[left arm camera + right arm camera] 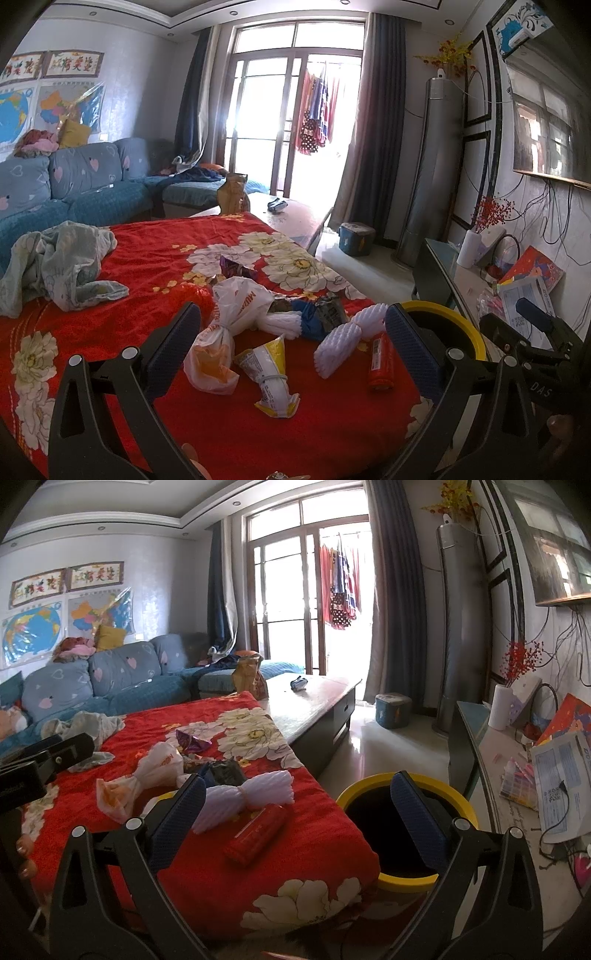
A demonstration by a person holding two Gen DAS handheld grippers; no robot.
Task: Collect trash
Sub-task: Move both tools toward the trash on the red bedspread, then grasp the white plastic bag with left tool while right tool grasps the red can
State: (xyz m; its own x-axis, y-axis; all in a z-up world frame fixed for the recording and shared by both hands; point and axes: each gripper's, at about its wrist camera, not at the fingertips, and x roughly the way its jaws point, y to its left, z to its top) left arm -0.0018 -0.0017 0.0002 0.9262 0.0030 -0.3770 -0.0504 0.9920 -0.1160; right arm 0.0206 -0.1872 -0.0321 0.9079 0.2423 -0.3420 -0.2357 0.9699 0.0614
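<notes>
Trash lies on a red floral cloth [221, 435]: a knotted white plastic bag [225, 332], a yellow-white wrapper [271, 373], white foam netting [343, 341], a red tube [380, 363], a dark blue wrapper [321, 317] and a purple wrapper [236, 267]. My left gripper [291, 347] is open and empty above the wrapper and netting. My right gripper [299, 812] is open and empty, over the red tube [258, 834] and foam netting [251, 797], beside a yellow-rimmed bin [399, 834]. The bin also shows in the left wrist view [443, 325].
A crumpled grey-blue garment [59, 266] lies on the cloth's left. A brown paper bag [232, 194] stands at the far end beside a coffee table [314, 698]. A blue sofa [74, 177] is behind. A TV cabinet with papers [554, 775] runs along the right.
</notes>
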